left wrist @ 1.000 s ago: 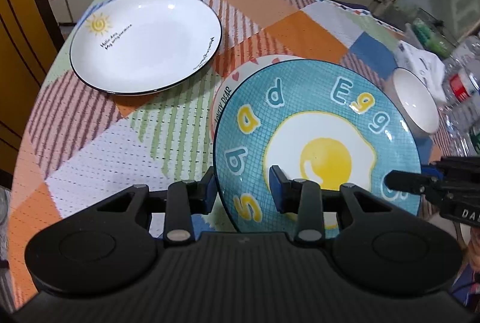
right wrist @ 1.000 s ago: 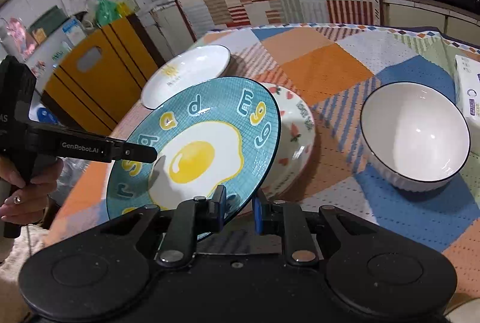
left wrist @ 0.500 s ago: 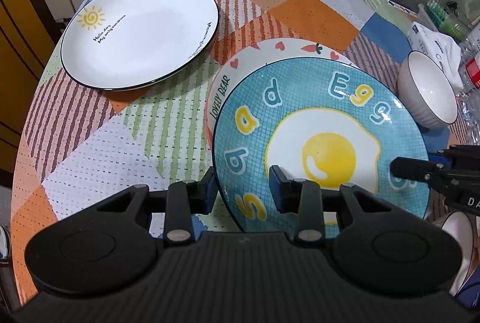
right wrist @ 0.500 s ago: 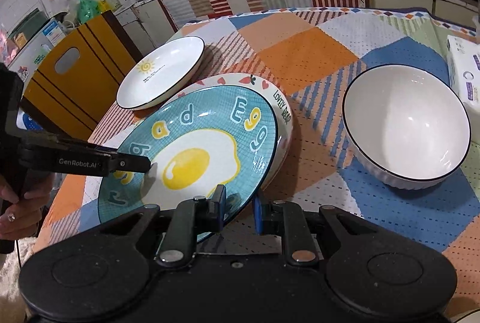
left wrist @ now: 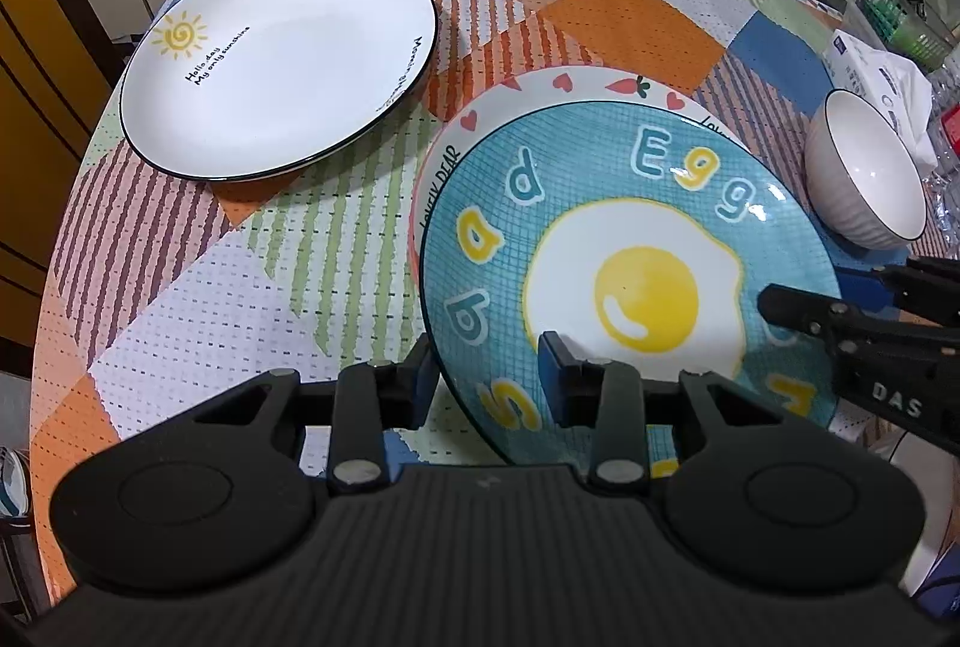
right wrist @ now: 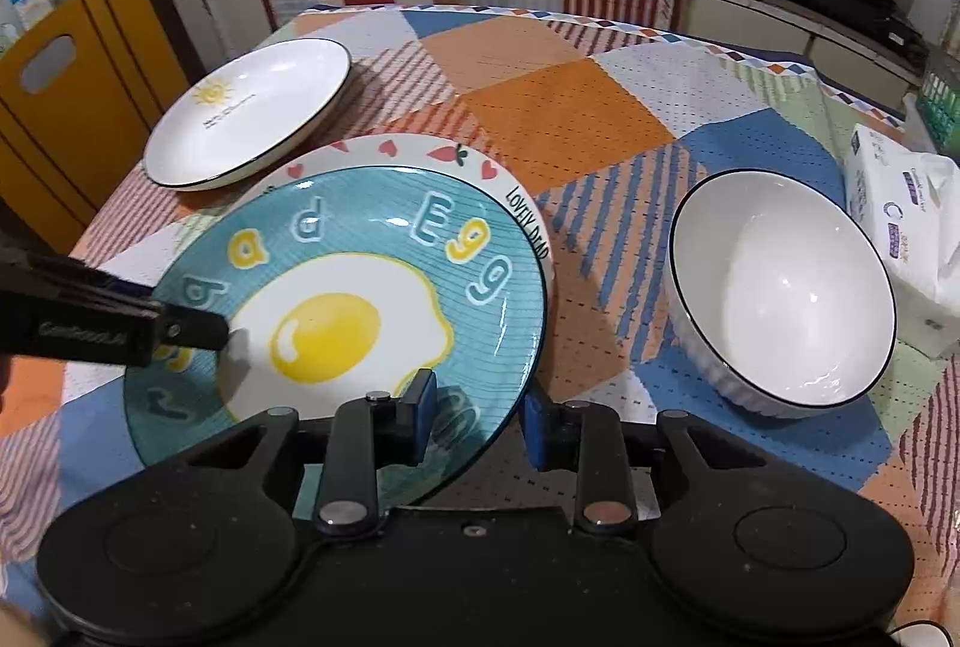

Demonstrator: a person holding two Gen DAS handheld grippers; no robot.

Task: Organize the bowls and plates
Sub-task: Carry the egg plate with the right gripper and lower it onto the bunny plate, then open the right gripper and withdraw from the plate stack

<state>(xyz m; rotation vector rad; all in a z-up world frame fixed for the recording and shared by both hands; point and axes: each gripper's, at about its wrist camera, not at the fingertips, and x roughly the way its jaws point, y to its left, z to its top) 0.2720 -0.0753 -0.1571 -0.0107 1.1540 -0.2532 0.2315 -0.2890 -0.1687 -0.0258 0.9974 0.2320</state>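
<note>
A blue plate with a fried-egg picture (left wrist: 630, 281) (right wrist: 354, 311) lies on top of a white plate with hearts on its rim (left wrist: 564, 86) (right wrist: 420, 149). My left gripper (left wrist: 486, 377) straddles the blue plate's near-left rim, with a wide gap between the fingers. My right gripper (right wrist: 474, 416) straddles its other rim, fingers parted and off the plate. A white plate with a sun (left wrist: 282, 59) (right wrist: 252, 107) lies apart at the far left. A white bowl (right wrist: 780, 293) (left wrist: 864, 179) stands to the right.
The round table (right wrist: 564, 107) has a patchwork cloth. A tissue pack (right wrist: 906, 221) lies beyond the bowl at the right edge. A yellow folded chair (right wrist: 78, 95) stands left of the table. A counter with appliances runs along the back.
The blue egg plate has come down onto the heart-rimmed plate. My right gripper's fingers have spread apart and let go of its rim.
</note>
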